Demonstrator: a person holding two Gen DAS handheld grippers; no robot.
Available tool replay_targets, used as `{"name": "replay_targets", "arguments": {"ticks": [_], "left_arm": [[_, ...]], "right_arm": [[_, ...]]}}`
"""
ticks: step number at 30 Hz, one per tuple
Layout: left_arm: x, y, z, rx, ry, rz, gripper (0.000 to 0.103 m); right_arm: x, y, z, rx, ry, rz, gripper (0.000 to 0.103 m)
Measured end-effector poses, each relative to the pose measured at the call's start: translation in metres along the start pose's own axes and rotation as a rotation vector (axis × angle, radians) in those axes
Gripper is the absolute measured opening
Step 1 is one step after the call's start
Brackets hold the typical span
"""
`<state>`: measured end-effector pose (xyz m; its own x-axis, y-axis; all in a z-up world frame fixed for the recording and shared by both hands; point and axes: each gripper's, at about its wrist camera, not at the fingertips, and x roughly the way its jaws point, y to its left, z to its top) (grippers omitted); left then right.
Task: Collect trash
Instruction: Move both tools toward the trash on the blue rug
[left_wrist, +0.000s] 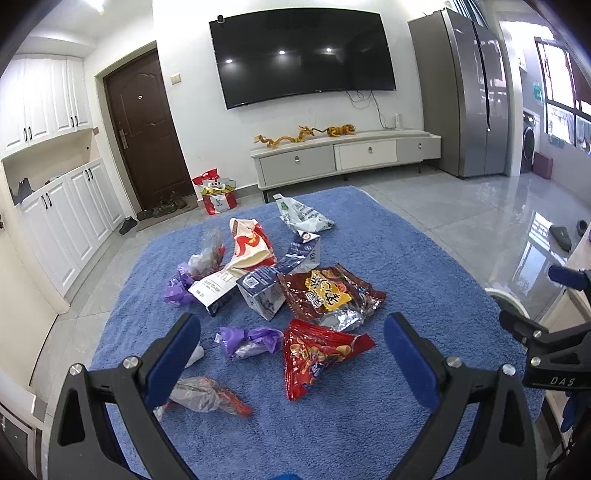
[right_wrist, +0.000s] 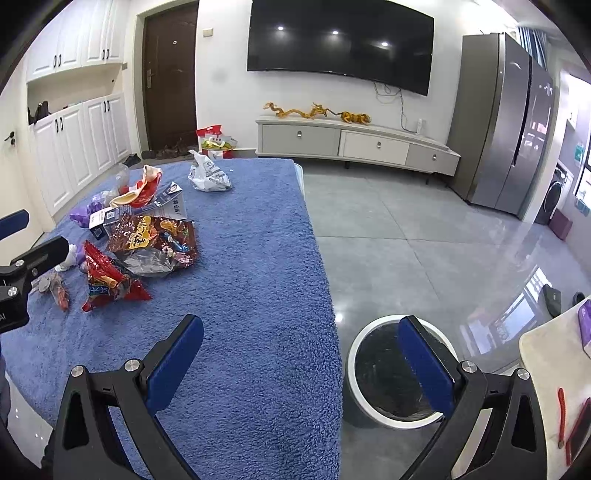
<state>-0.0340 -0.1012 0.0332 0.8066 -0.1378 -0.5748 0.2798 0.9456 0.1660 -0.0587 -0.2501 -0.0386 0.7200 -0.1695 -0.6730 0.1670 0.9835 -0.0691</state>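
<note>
Snack wrappers and flattened cartons lie scattered across a blue fleece cloth that covers a table in a tiled living room, with a wall-mounted television behind. The left gripper hangs above the near part of the cloth, its blue-padded jaws spread wide and empty, angled down toward the litter. On the cloth just beyond it lie a red triangular chip bag, a crumpled purple wrapper and a clear wrapper with red ends, the last partly hidden by one finger. Farther in on the cloth sit a dark red foil snack bag, a blue-and-white carton, a red-and-cream bag and, nearest the far edge, a white plastic bag. The right gripper hangs over the cloth's right edge, jaws likewise wide apart with nothing between them. On the floor beside that edge of the cloth stands a round white-rimmed bin lined in black, one finger crossing in front of it.
</note>
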Motion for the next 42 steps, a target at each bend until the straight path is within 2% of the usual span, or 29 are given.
{"name": "replay_targets", "arguments": {"ticks": [10, 18, 25, 31, 42], "left_arm": [[-0.018, 0.026, -0.001, -0.075, -0.043, 0.021, 0.100], [-0.024, 0.033, -0.006, -0.096, -0.047, -0.014, 0.100], [-0.026, 0.040, -0.008, -0.125, -0.057, -0.041, 0.100], [-0.022, 0.047, -0.011, -0.142, -0.048, -0.066, 0.100], [0.008, 0.051, -0.019, -0.145, 0.015, -0.089, 0.100]], "right_arm": [[-0.016, 0.009, 0.000, -0.033, -0.037, -0.015, 0.103], [-0.027, 0.005, 0.002, -0.034, -0.059, -0.052, 0.103], [-0.028, -0.001, 0.006, 0.013, -0.073, -0.045, 0.103], [-0.024, 0.001, 0.009, 0.006, -0.053, -0.069, 0.103], [-0.007, 0.003, 0.010, 0.019, -0.023, -0.046, 0.103]]}}
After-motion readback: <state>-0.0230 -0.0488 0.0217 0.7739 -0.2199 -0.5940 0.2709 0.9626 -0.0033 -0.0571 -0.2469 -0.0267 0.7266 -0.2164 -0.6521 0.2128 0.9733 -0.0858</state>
